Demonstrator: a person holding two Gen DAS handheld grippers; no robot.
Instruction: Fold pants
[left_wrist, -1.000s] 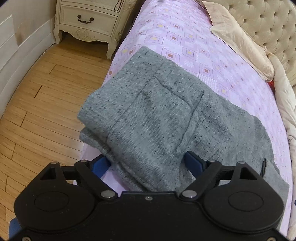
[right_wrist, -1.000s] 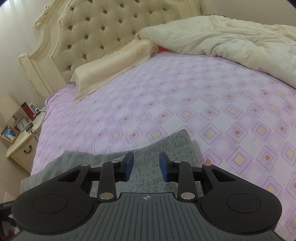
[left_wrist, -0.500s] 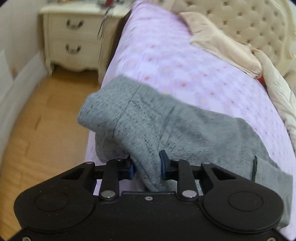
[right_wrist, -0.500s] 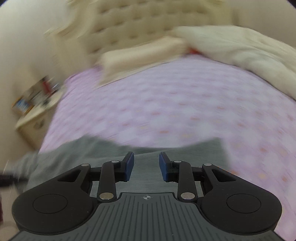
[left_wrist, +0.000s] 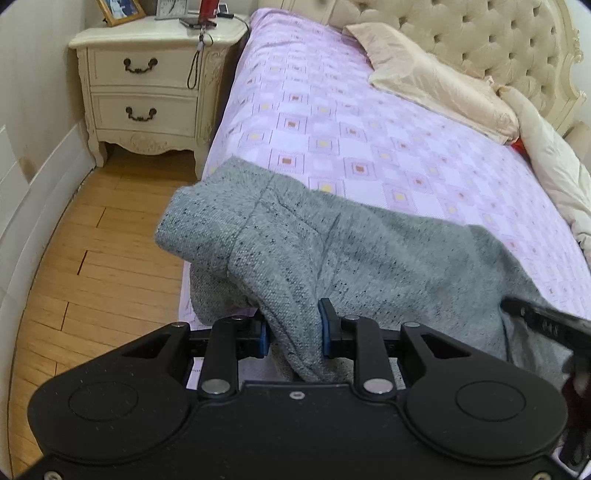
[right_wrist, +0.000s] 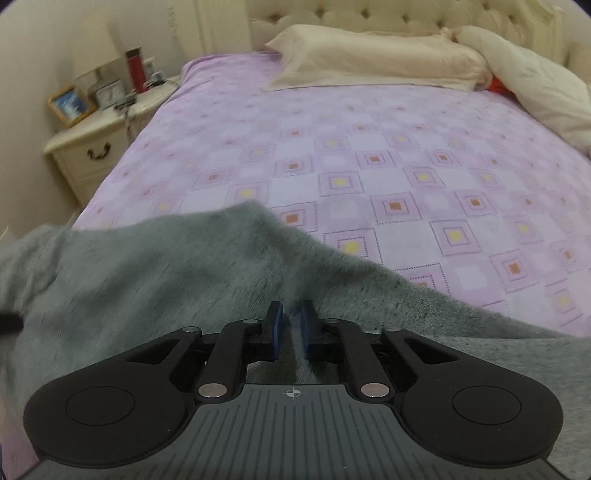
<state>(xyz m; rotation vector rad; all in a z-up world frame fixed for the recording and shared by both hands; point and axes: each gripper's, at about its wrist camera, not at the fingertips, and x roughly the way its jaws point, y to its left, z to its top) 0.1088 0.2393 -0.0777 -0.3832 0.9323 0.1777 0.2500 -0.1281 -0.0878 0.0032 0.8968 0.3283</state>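
pinching a thick bunch of grey cloth, the left gripper has its blue pads pressed on either side of a fold of the pants, seen from the left wrist camera. the pants lie across the near edge of the bed, on the purple patterned sheet, with one rounded end lifted and overhanging the wooden floor. at the far right edge of this view a black part of the right gripper shows against the cloth, too little of it to read its jaws here. beside the bed stands a cream nightstand, and a beige pillow rests against the tufted headboard.

from the right wrist camera, the right gripper points down at the pants; its jaws are closing, down to a narrow gap, with grey fabric showing in that gap. motion blur makes it unclear whether the pads are pressing on the cloth. the pants rise in a blurred ridge just ahead of the fingers, spreading left and right along the near side of the bed. further off lie the pillow and a rumpled cream duvet.
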